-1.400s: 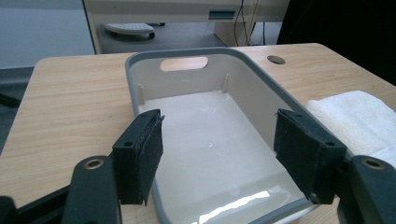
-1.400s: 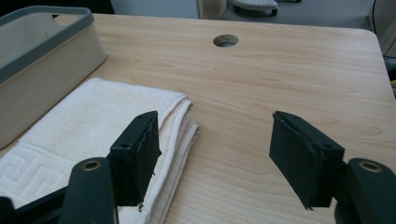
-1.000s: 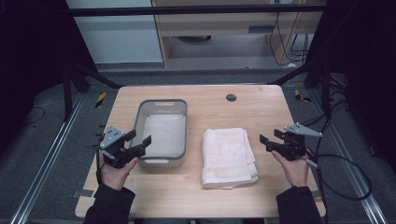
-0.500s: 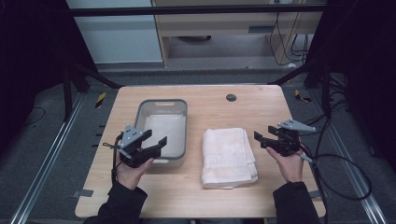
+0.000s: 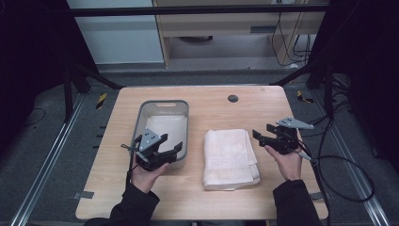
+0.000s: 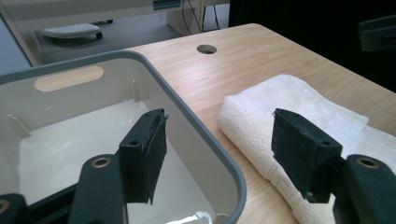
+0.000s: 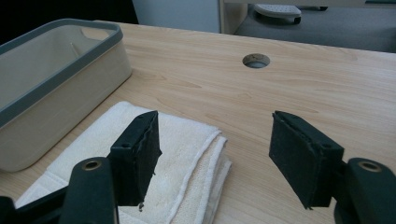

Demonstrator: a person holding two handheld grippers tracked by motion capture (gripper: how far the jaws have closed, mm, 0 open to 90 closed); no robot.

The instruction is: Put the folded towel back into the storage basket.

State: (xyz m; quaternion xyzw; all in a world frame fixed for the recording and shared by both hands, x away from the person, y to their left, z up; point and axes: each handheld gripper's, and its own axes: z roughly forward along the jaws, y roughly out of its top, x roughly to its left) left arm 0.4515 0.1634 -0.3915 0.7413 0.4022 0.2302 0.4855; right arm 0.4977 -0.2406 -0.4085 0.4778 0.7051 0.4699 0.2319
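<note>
We see a light wooden table (image 5: 207, 106) as the broadest thing here, and we place everything else against the folded white towel (image 5: 229, 157) lying near its middle. Just left of the towel stands a grey-rimmed plastic bin (image 5: 162, 129), which seems to hold something pale, though we cannot tell what. We judge this the approach step, both tools closing in on the towel, perhaps to lift it toward the bin. The left gripper (image 5: 171, 150) hovers over the bin's near right corner, aimed at the towel, its jaws spread and holding nothing. The right gripper (image 5: 263, 134) hangs at the towel's far right edge, jaws spread too. Next, each must descend and pinch a towel edge.
</note>
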